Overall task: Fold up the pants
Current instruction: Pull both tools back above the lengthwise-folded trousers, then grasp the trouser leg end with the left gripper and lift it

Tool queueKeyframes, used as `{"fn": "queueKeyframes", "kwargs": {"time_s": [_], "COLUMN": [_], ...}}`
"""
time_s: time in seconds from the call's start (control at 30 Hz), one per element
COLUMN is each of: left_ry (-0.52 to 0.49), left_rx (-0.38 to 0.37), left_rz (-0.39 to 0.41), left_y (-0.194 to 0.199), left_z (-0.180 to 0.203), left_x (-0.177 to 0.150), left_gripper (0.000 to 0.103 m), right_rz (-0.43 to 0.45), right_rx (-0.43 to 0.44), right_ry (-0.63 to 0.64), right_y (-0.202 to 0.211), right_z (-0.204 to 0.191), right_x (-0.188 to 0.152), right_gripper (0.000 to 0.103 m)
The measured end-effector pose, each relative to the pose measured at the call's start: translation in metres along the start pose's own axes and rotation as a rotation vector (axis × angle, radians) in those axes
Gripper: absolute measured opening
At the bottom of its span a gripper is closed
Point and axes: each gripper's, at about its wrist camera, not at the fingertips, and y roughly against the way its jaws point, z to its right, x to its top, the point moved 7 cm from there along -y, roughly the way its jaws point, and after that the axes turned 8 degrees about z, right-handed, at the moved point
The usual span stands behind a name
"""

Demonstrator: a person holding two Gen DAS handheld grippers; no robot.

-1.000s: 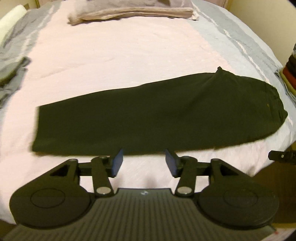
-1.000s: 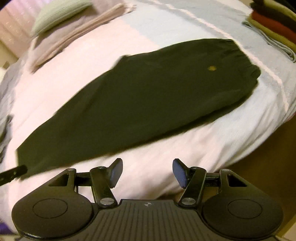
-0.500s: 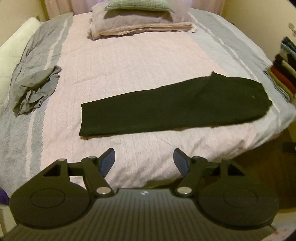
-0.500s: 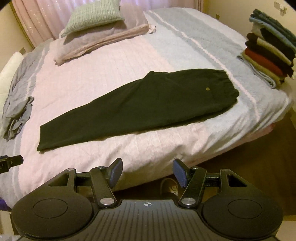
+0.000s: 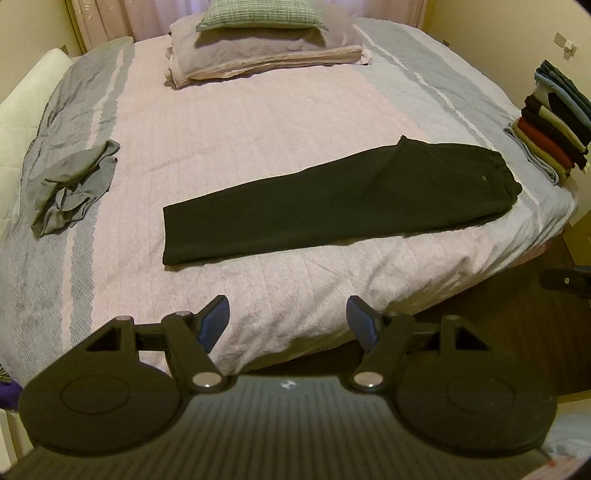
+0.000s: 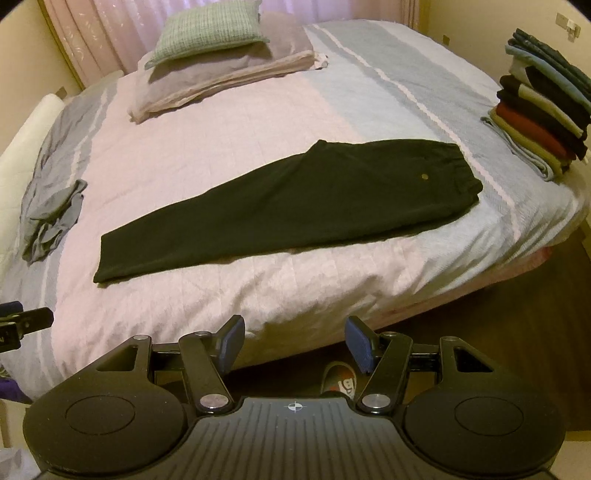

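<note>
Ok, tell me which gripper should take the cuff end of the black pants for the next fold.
Left, probably. The left gripper, open and empty, faces the cuff end of the black pants; the right gripper, also open, sits nearer the waistband.

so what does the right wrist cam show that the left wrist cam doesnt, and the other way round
Only the right wrist view shows a slipper on the floor under the bed edge, and the left gripper's tip at its left border. Only the left wrist view shows the right gripper's tip at its right border. Both show the black pants laid lengthwise on the bed, the crumpled grey garment, the folded clothes stack, the pillows, and each camera's own open, empty gripper.
</note>
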Motion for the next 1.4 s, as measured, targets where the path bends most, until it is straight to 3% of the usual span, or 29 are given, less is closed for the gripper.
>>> {"fn": "queueKeyframes", "kwargs": {"time_s": [0.43,0.9,1.0,1.17,1.3,1.4], "left_ry": [0.004,0.060,0.138,0.436,0.664,0.823], "left_rx": [-0.002,0.028,0.006,-0.056,-0.033,-0.017], "left_rz": [-0.020,-0.049,-0.038,-0.024,0.002,0.020], "left_y": [-0.013,-0.065,-0.083,-0.125,-0.163,-0.194], "left_z": [0.006,0.029,0.028,0.006,-0.020,-0.042], "left_x": [0.007,0.043,0.047,0.032,0.006,-0.013], "left_gripper": [0.067,0.069,0.070,0.068,0.059,0.058], "right_rz": [-0.028,-0.075,-0.084,-0.123,-0.158,-0.181], "right_rx": [-0.003,0.021,0.033,0.051,0.068,0.058], "right_ry": [0.006,0.055,0.088,0.154,0.206,0.222], "right_y": [-0.013,-0.062,-0.082,-0.126,-0.173,-0.208], "right_z": [0.009,0.043,0.055,0.070,0.074,0.073], "right_x": [0.007,0.058,0.075,0.093,0.092,0.086], "right_gripper": [0.058,0.058,0.058,0.058,0.058,0.058]}}
